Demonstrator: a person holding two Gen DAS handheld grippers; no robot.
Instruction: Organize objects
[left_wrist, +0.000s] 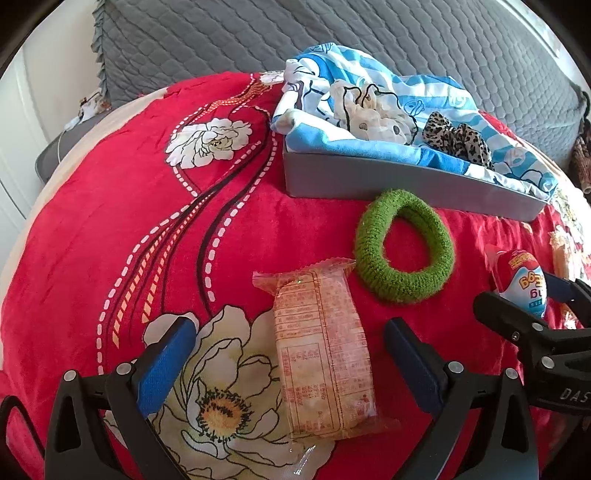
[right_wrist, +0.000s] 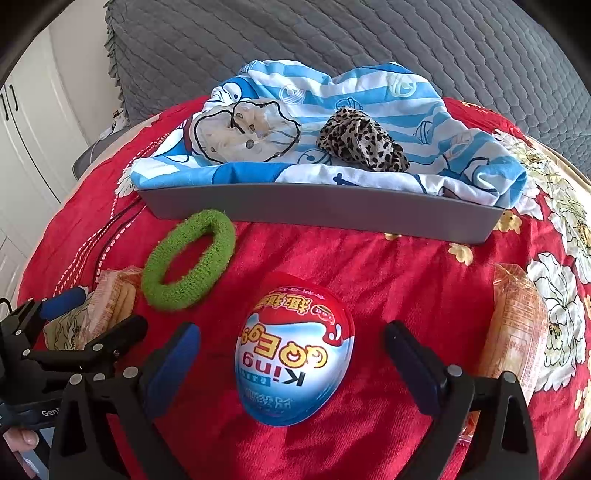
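My left gripper (left_wrist: 290, 328) is open low over the red floral blanket, its fingers on either side of a clear-wrapped snack packet (left_wrist: 325, 354) without touching it. A fuzzy green hair tie (left_wrist: 404, 245) lies just beyond. My right gripper (right_wrist: 291, 328) is open around a red, white and blue toy egg (right_wrist: 293, 354) that rests on the blanket, with gaps on both sides. A grey tray (right_wrist: 321, 210) behind holds a blue striped cloth (right_wrist: 369, 96), a white scrunchie (right_wrist: 247, 129) and a leopard scrunchie (right_wrist: 362, 138). The left gripper (right_wrist: 99, 314) also shows in the right wrist view.
A second snack packet (right_wrist: 517, 332) lies right of the egg. The grey quilted cover (left_wrist: 295, 33) rises behind the tray. White cabinet doors (right_wrist: 26, 122) stand at the left. A person's thumb (right_wrist: 22, 439) shows at the lower left edge.
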